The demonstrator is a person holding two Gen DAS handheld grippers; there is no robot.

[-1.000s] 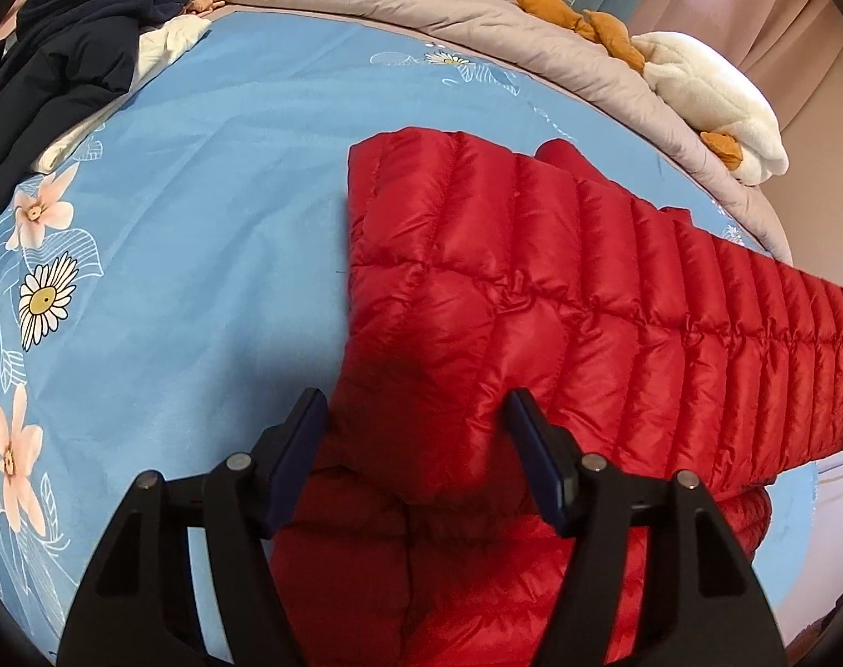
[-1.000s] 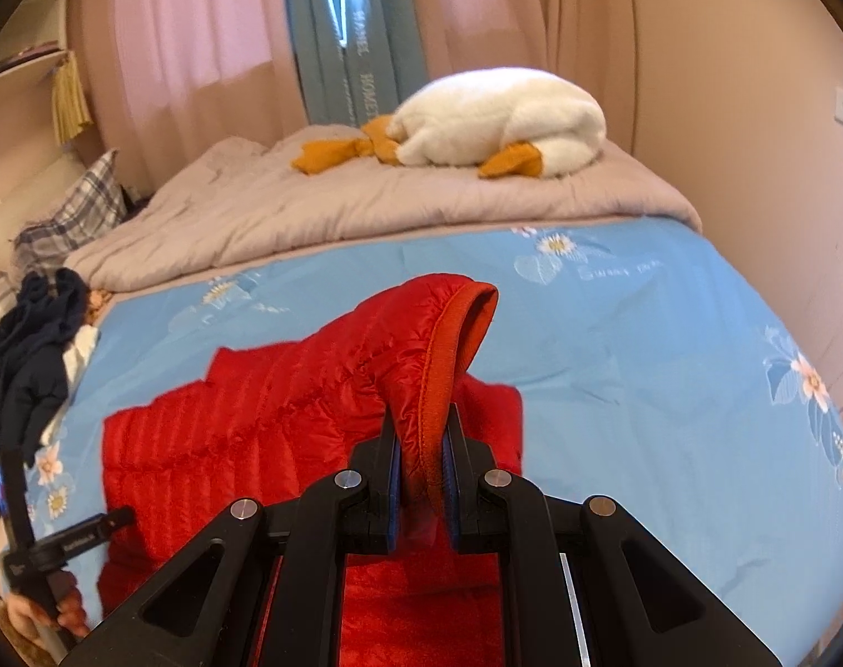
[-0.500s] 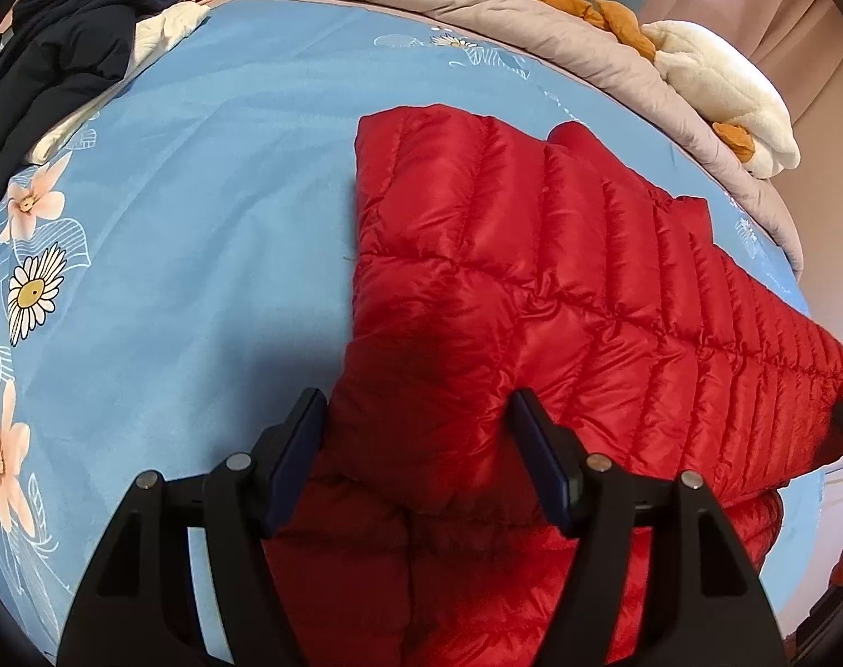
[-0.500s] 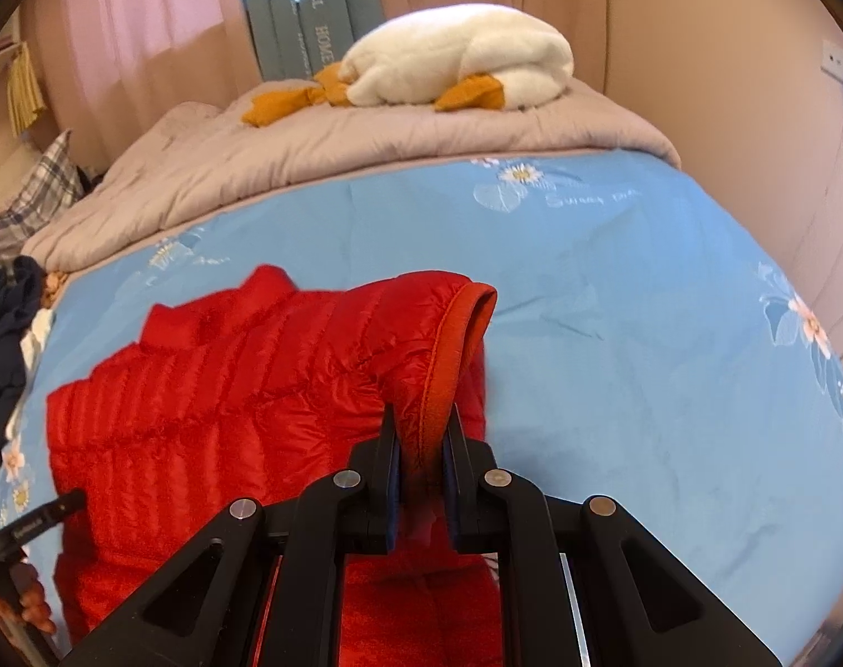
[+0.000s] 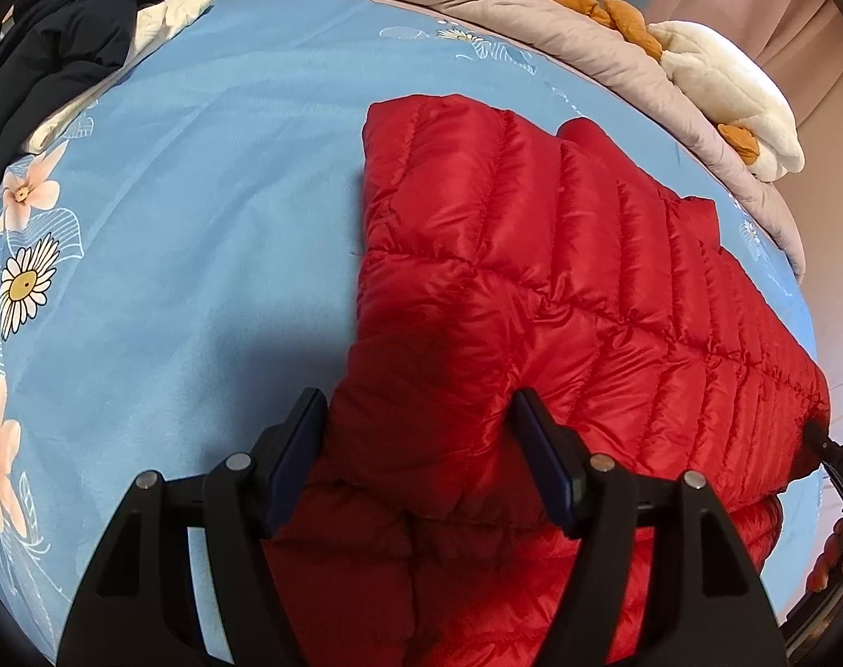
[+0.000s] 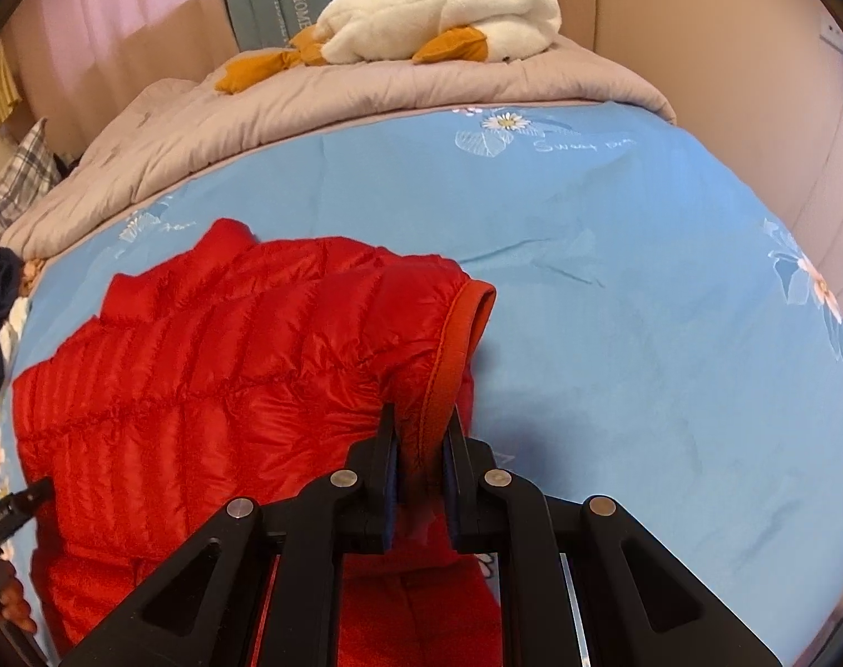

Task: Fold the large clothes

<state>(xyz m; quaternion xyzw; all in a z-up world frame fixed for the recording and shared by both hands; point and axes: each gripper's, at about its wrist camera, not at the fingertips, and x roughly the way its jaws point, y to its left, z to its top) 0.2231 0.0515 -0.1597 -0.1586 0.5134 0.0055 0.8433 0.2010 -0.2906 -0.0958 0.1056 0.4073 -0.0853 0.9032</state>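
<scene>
Right tongs (image 6: pixel 421 433) gripping (unseen opposite) cuff (image 6: pixel 466 333)

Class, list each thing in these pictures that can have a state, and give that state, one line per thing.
Red jacket: partly folded on the bed, sleeve end lifted.
Left gripper: open, jacket between its fingers.
Right gripper: shut on the sleeve cuff.
Grey quilt: bunched up.
Dark clothes: unfolded heap.
</scene>
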